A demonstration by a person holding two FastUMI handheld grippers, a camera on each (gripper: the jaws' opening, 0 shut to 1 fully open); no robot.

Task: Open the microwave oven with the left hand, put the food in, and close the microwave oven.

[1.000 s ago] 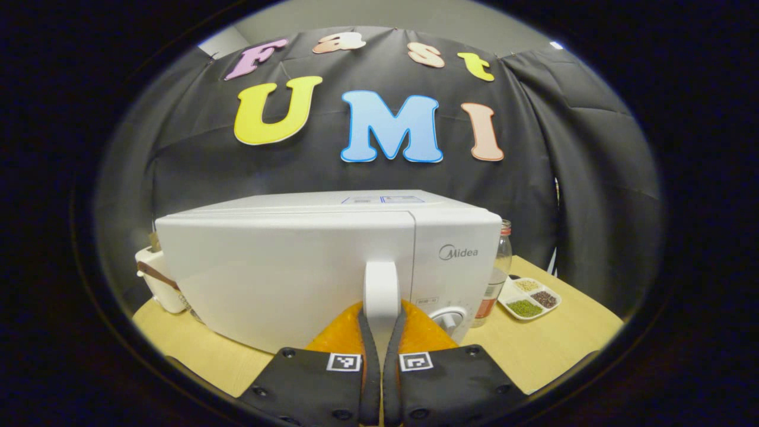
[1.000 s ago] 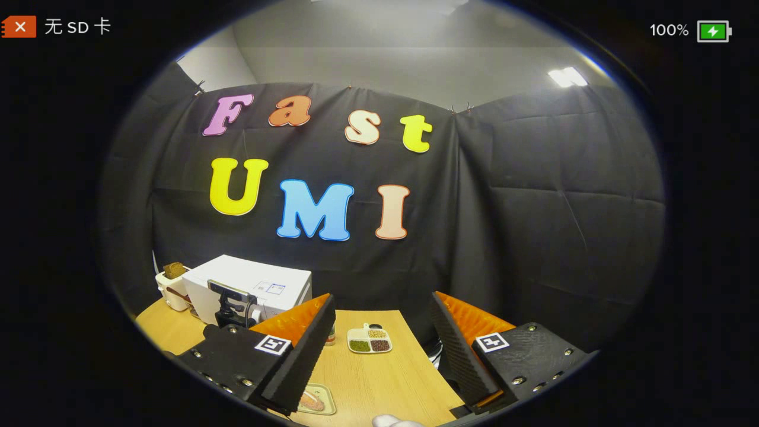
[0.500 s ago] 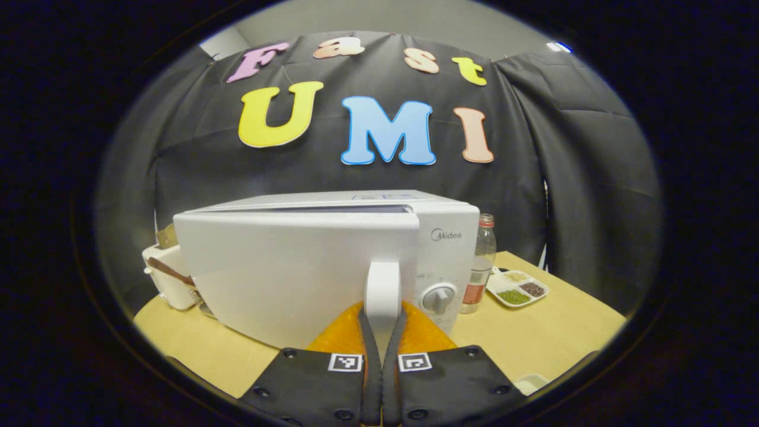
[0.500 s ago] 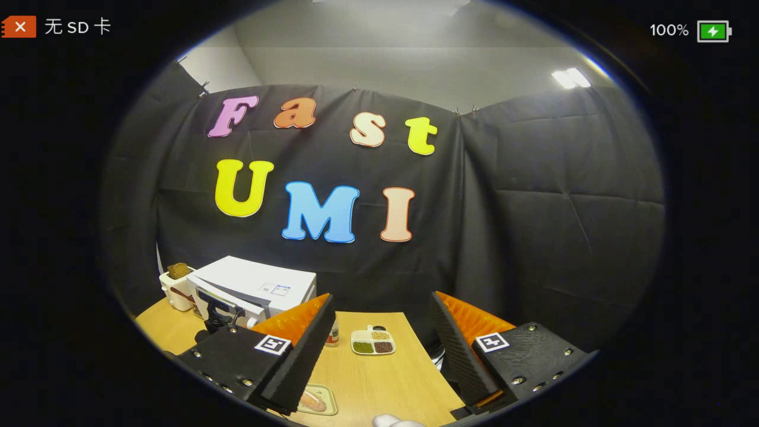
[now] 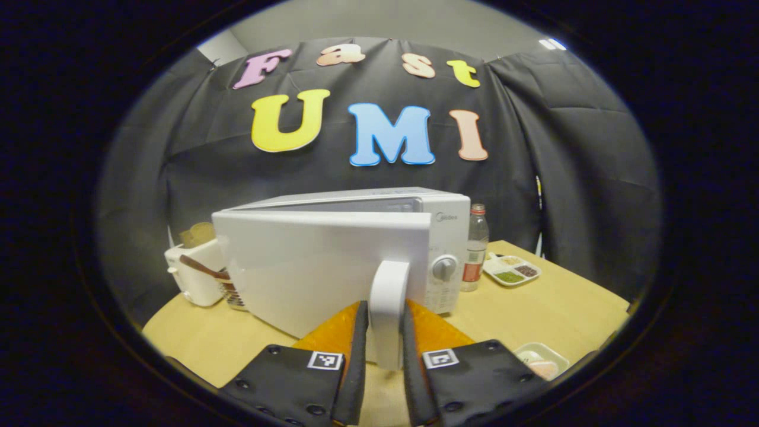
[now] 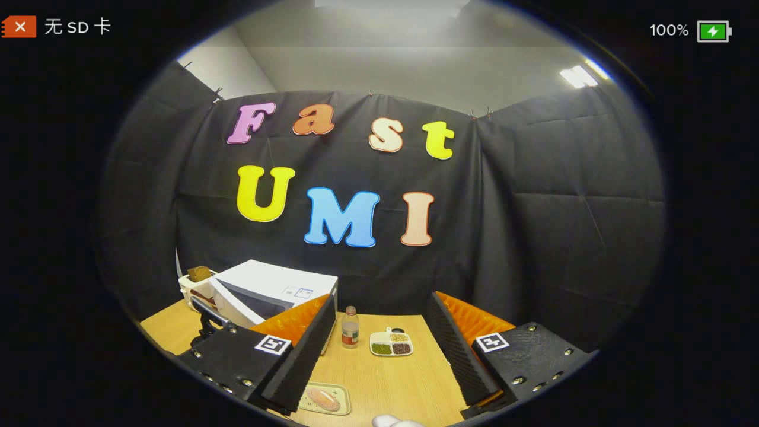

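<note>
Your left gripper (image 5: 385, 350) is clamped on the white upright door handle (image 5: 389, 296) of the white box-shaped microwave oven (image 5: 332, 261), whose door stands partly ajar on the pale wooden table (image 5: 551, 308). Your right gripper (image 6: 379, 350) hangs spread above the table, holding nothing. The bread on its small tray (image 6: 323, 398) lies beneath it.

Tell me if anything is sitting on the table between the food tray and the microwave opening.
Nothing visible blocks it. The food tray lies on bare table in front of the microwave. The bottle and divided dish stand off to the side. The door is only partly open, held at its handle by the left gripper.
</note>
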